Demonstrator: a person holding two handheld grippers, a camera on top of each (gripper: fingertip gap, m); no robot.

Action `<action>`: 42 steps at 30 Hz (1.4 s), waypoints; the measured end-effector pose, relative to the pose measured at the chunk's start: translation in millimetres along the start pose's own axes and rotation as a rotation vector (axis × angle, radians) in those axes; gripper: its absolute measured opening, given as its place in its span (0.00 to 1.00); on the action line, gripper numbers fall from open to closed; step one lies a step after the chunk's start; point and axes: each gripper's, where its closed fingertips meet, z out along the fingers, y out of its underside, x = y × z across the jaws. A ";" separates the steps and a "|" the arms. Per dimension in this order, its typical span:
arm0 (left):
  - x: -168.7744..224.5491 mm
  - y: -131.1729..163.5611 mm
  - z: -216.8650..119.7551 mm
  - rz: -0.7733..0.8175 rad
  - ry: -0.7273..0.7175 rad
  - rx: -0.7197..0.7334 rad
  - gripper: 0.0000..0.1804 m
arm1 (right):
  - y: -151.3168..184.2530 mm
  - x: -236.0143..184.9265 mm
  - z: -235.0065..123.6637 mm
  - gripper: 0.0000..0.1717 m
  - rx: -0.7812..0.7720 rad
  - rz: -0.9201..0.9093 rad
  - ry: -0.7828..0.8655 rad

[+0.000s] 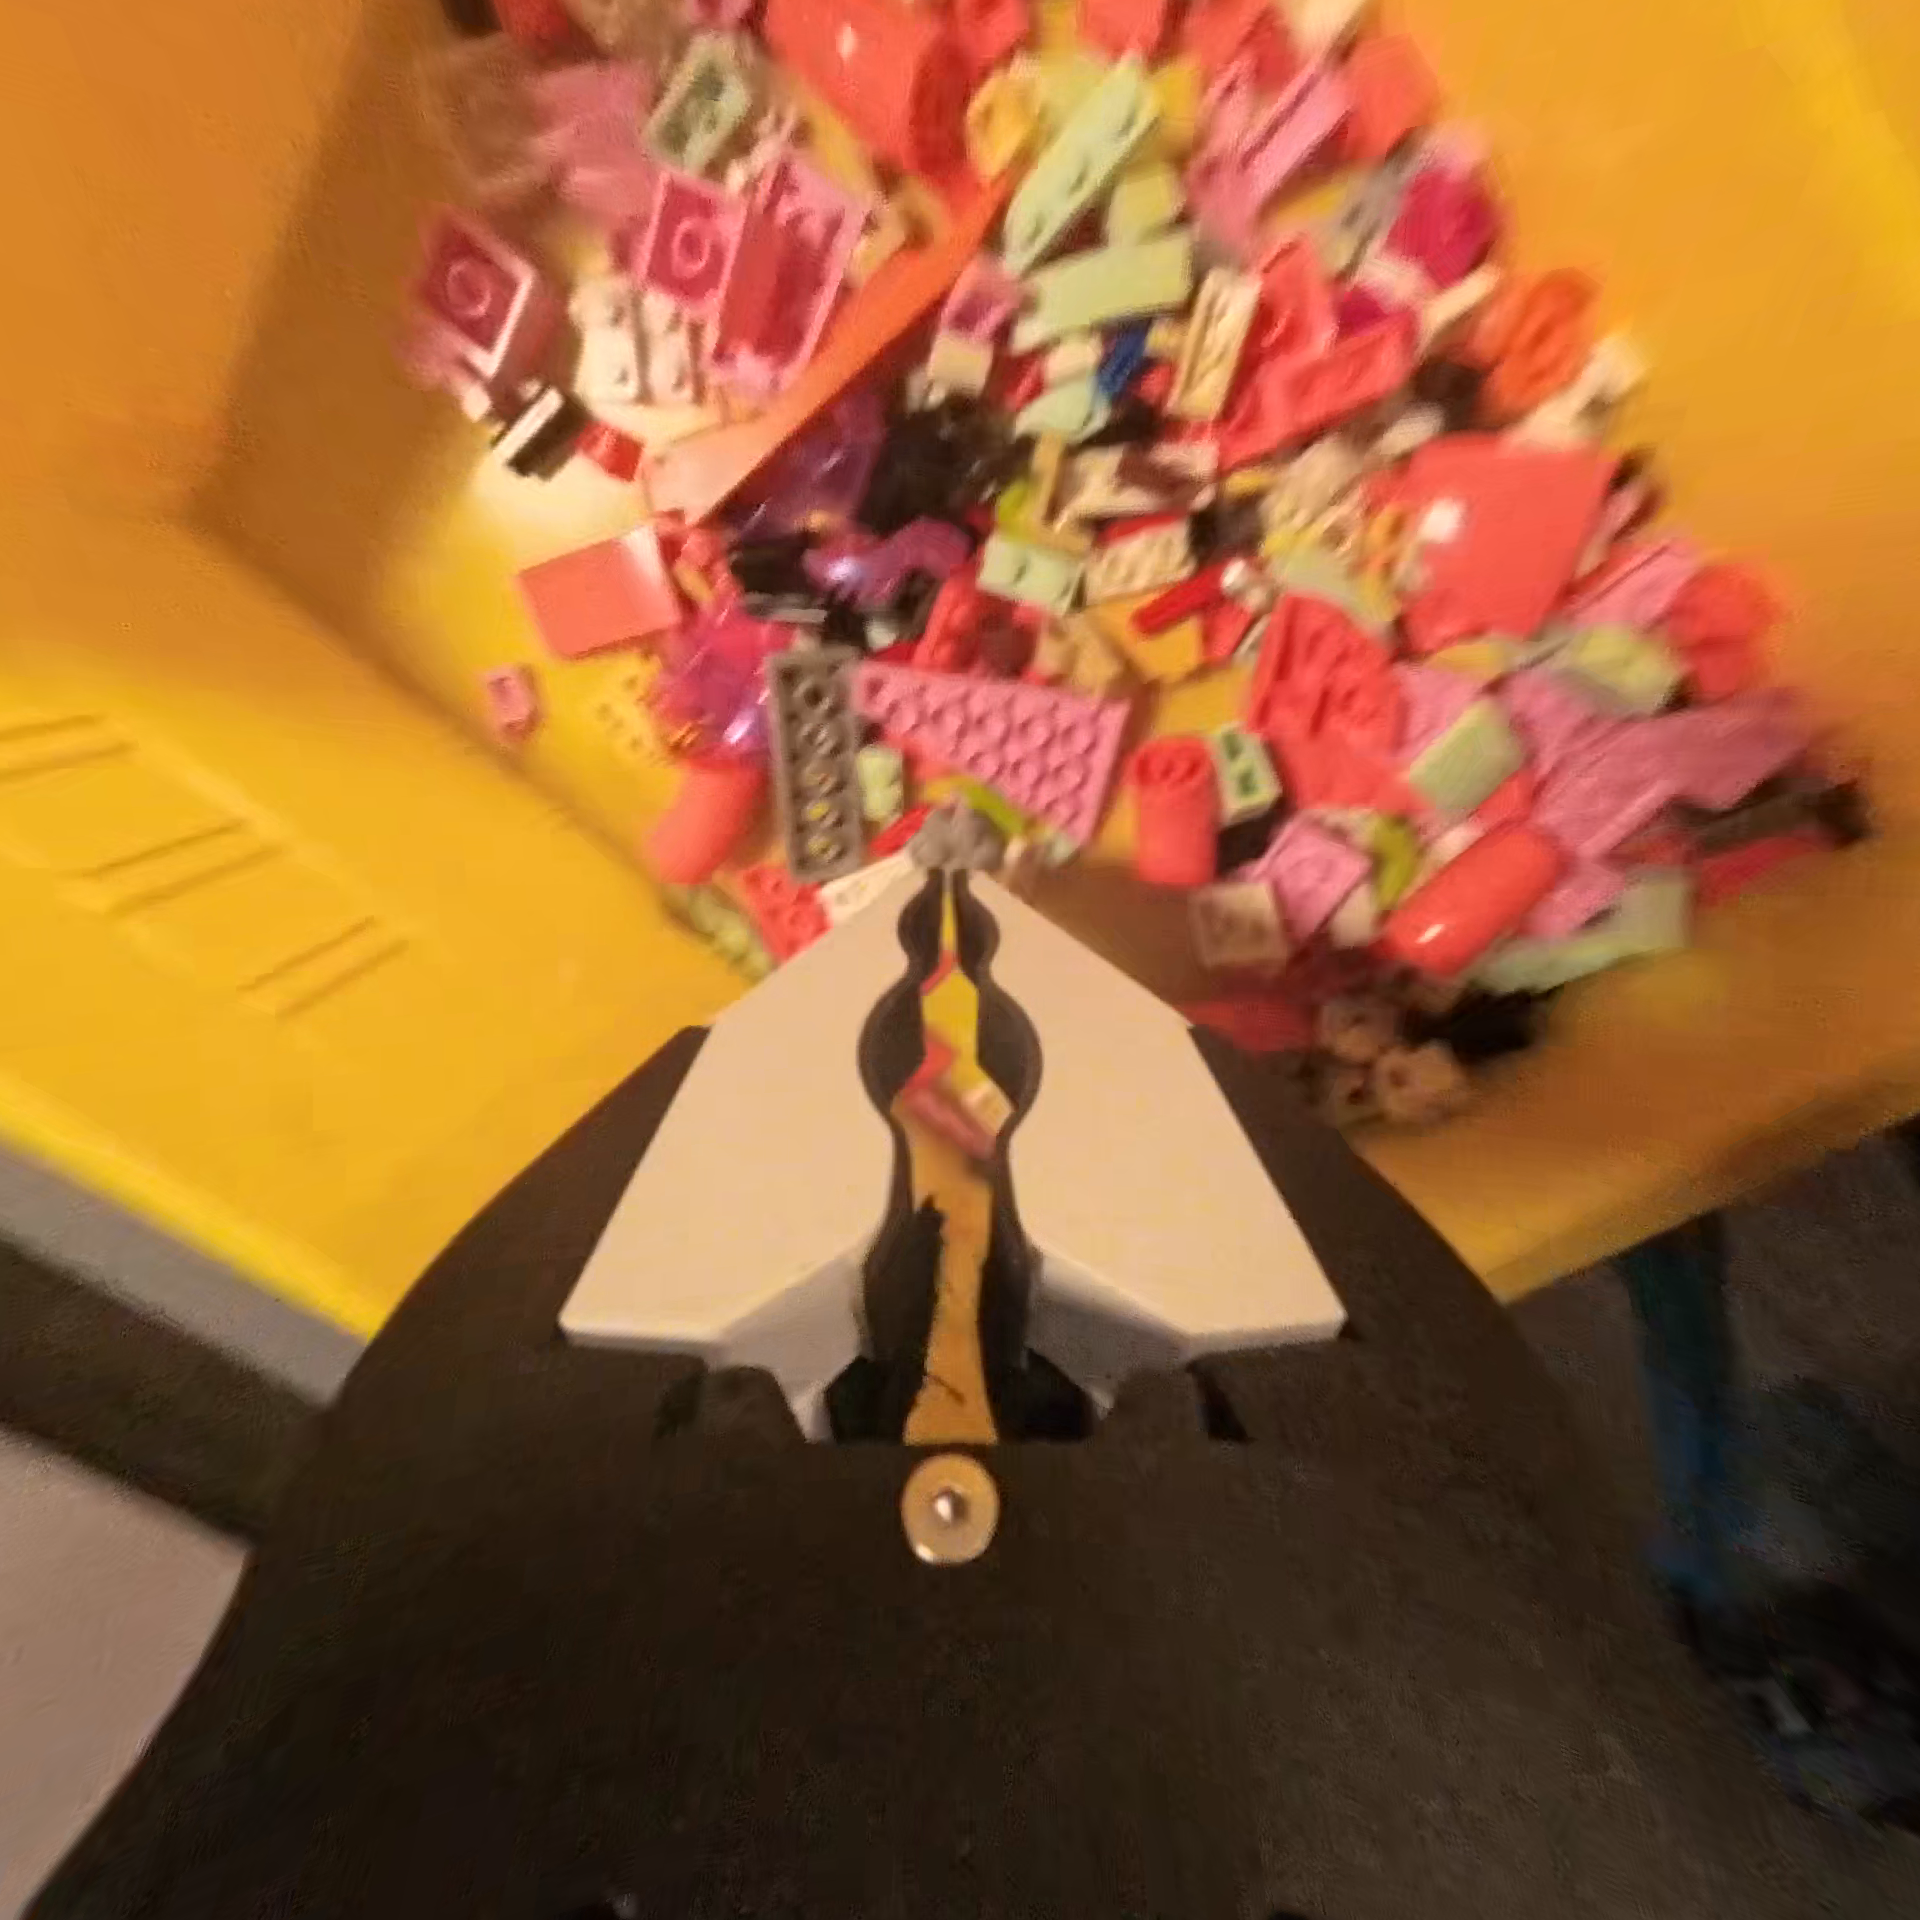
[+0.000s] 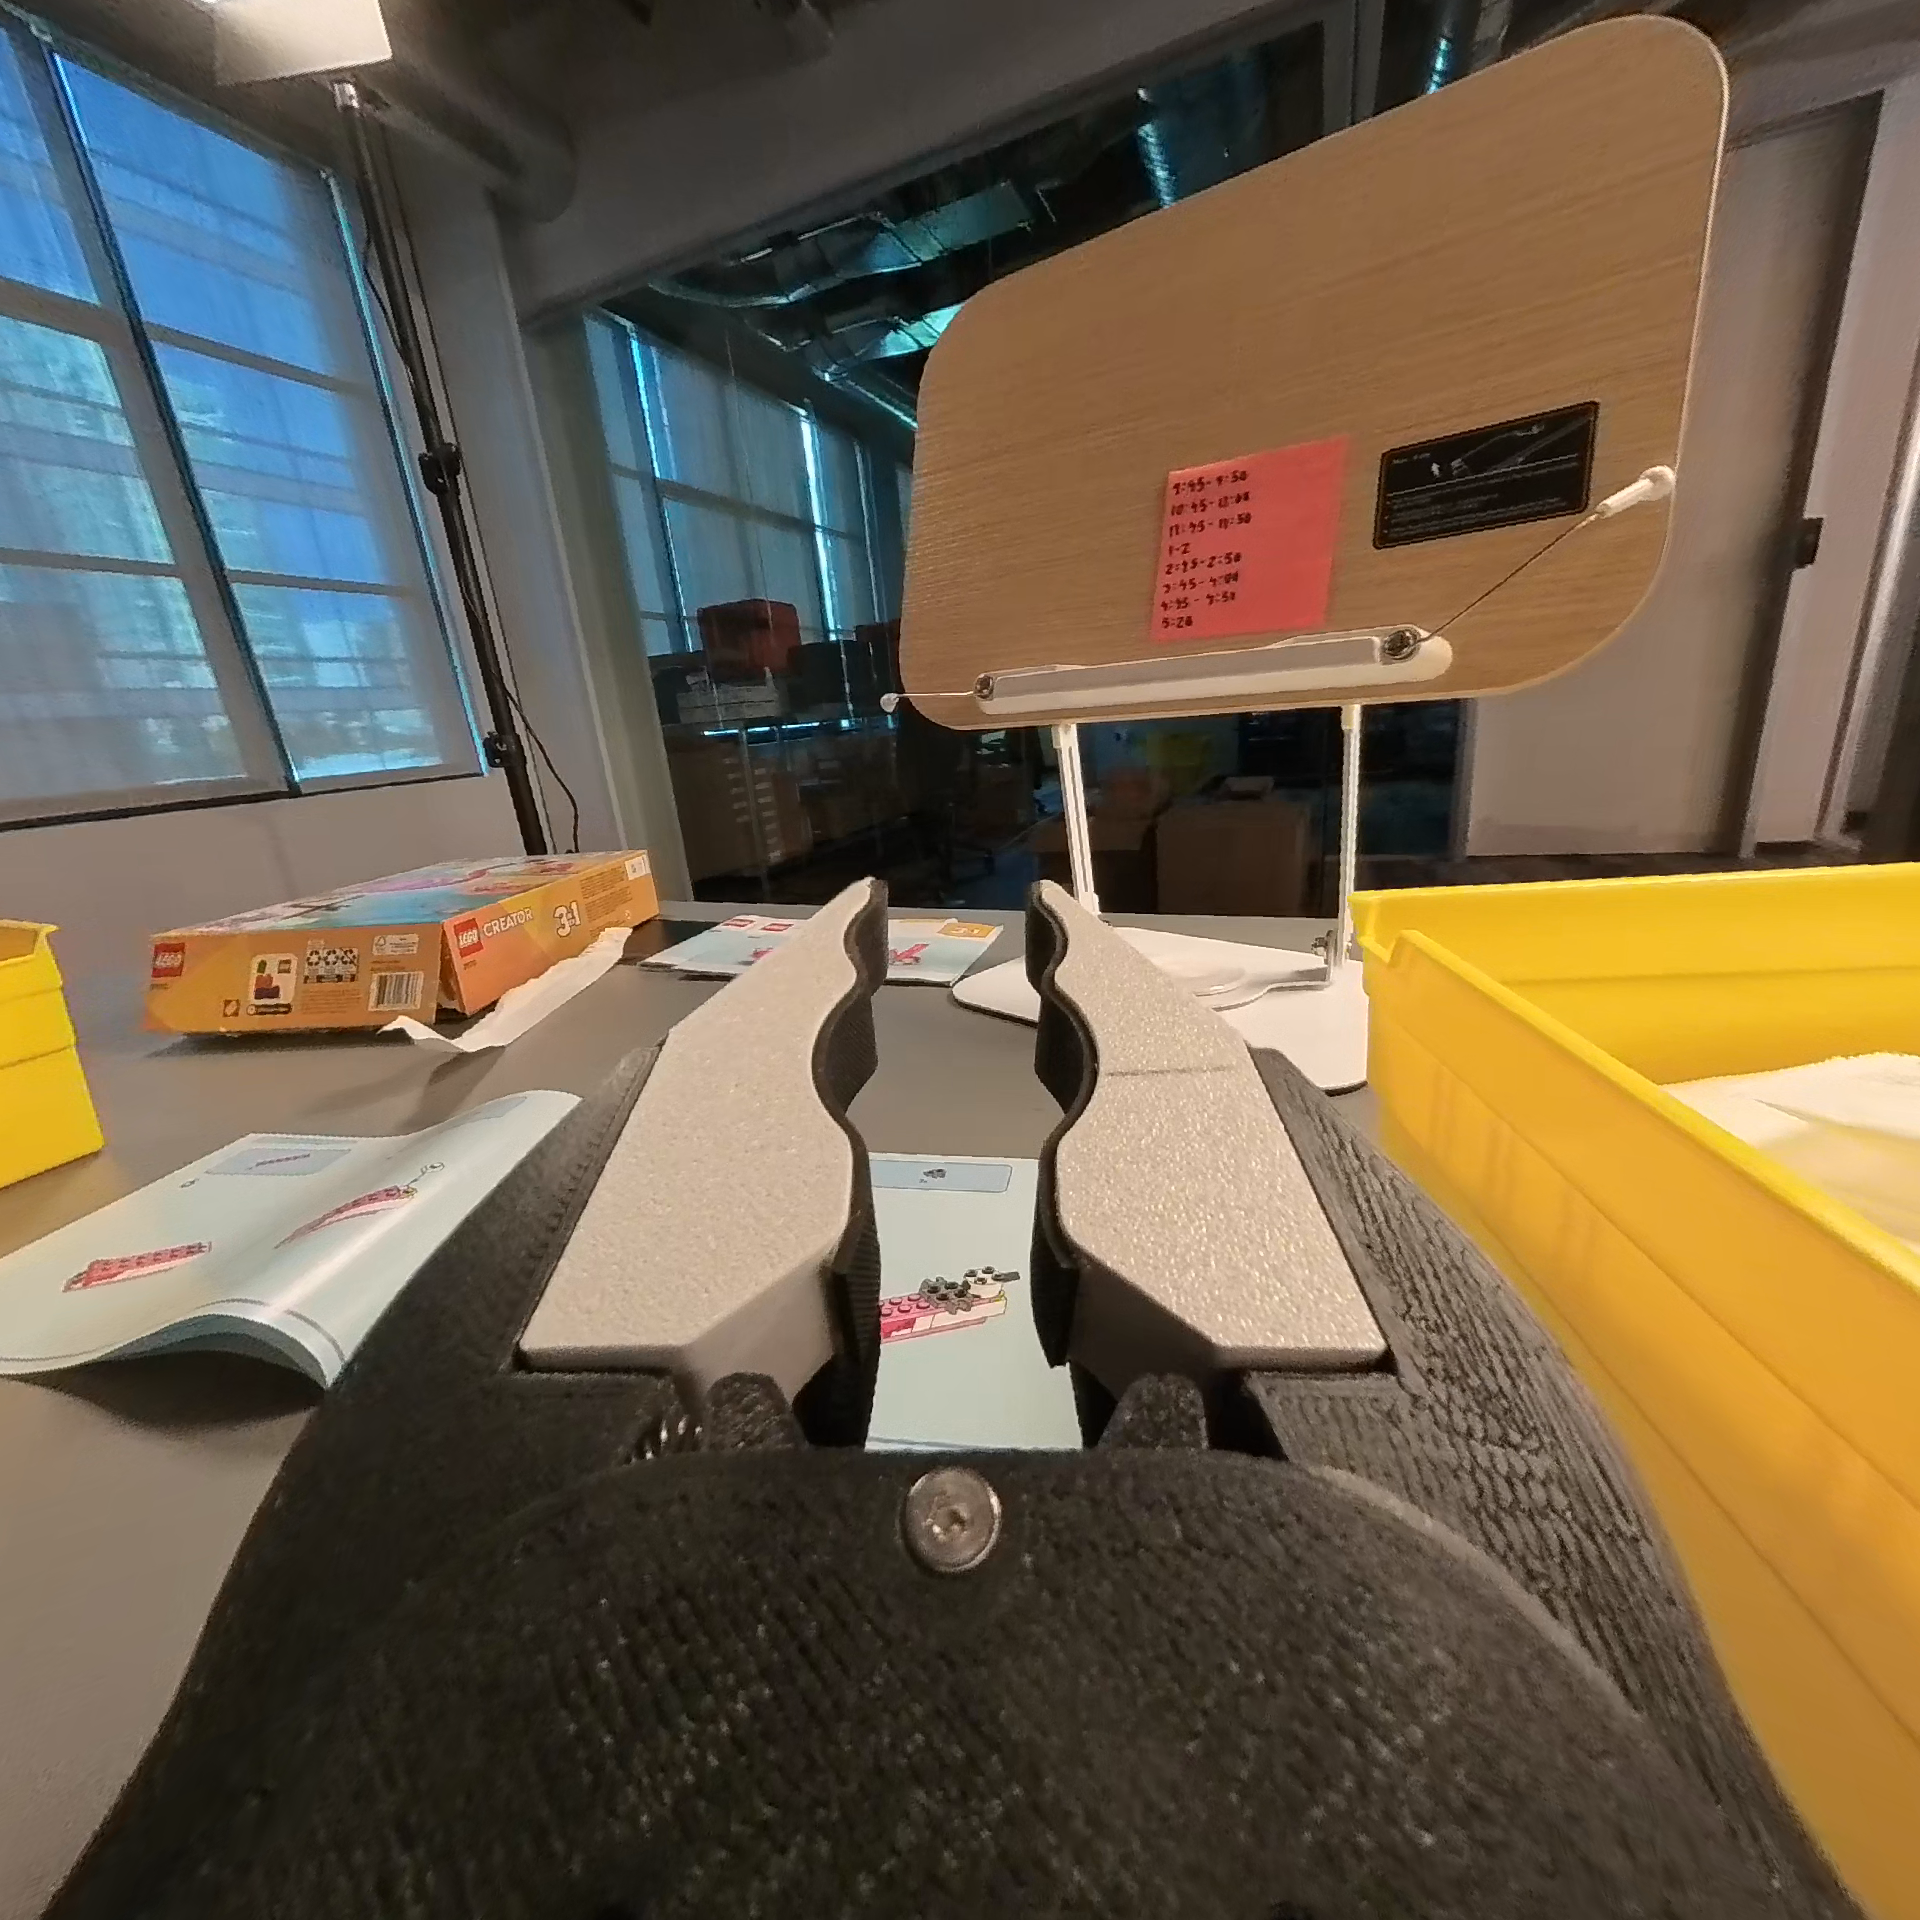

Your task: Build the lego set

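In the left wrist view, the left hand-held gripper (image 1: pixel 951 868) is seen at lower centre with its fingers drawn together on a small grey toothed piece (image 1: pixel 954 840), which is pinched at the very tips. Just beyond it, at mid-frame, a grey holed plate (image 1: pixel 821 764) and a pink wedge plate (image 1: pixel 997 732) are found at the near edge of a blurred heap of pink, coral and mint bricks (image 1: pixel 1195 468), spread toward the upper right inside a yellow bin (image 1: pixel 260 520).

In the right wrist view, the right hand-held gripper (image 2: pixel 956 925) is held at centre with its fingers narrowly parted and nothing gripped between them. An open instruction booklet (image 2: pixel 270 1236) is laid on the grey bench (image 2: pixel 582 1029) beneath it, a yellow tray (image 2: pixel 1558 1091) is set at the right edge, a toy box (image 2: pixel 405 945) is lying at mid-left, and a wooden book stand (image 2: pixel 1309 364) bearing a pink note (image 2: pixel 1247 535) is placed farthest, at upper right
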 end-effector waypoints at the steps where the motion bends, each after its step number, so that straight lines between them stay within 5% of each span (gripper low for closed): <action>1: -3.2 8.9 -1.6 0.042 -0.025 -0.060 0.08 | 0.0 0.4 -0.1 0.14 0.001 0.005 0.001; 4: 3.9 34.5 0.0 0.133 0.010 -0.280 0.28 | -0.1 0.1 -0.5 0.14 0.002 0.012 -0.004; 8: 3.7 60.7 1.6 0.252 -0.025 -0.543 0.34 | 0.3 -3.4 -0.2 0.14 0.001 0.026 -0.019; 12: 13.7 73.1 3.3 0.326 -0.006 -0.715 0.31 | 0.4 -5.9 -0.5 0.14 0.001 0.033 -0.030; 14: 16.2 75.9 2.8 0.361 -0.003 -0.775 0.22 | 0.4 -5.8 -0.7 0.14 0.000 0.040 -0.032; 17: 23.6 62.3 4.2 0.373 0.044 -0.725 0.12 | 0.4 -5.3 -1.1 0.14 0.001 0.056 -0.034; 21: 54.6 22.7 7.7 0.291 0.247 -0.432 0.06 | 0.2 -4.8 -1.8 0.15 0.003 0.081 -0.037; 25: 30.9 14.9 1.2 0.166 0.118 -0.356 0.06 | 0.4 -4.2 -2.1 0.15 0.003 0.100 -0.039; 30: 27.0 47.6 -13.2 -0.117 0.096 -0.476 0.16 | 0.8 -5.1 -1.9 0.15 0.002 0.118 -0.046; 39: 31.4 72.4 -7.3 -0.248 0.112 -0.564 0.15 | 1.4 -6.9 -1.6 0.15 0.000 0.124 -0.052; 42: 29.5 76.5 -2.3 -0.280 0.126 -0.574 0.04 | 1.2 -7.1 -1.9 0.15 0.002 0.124 -0.052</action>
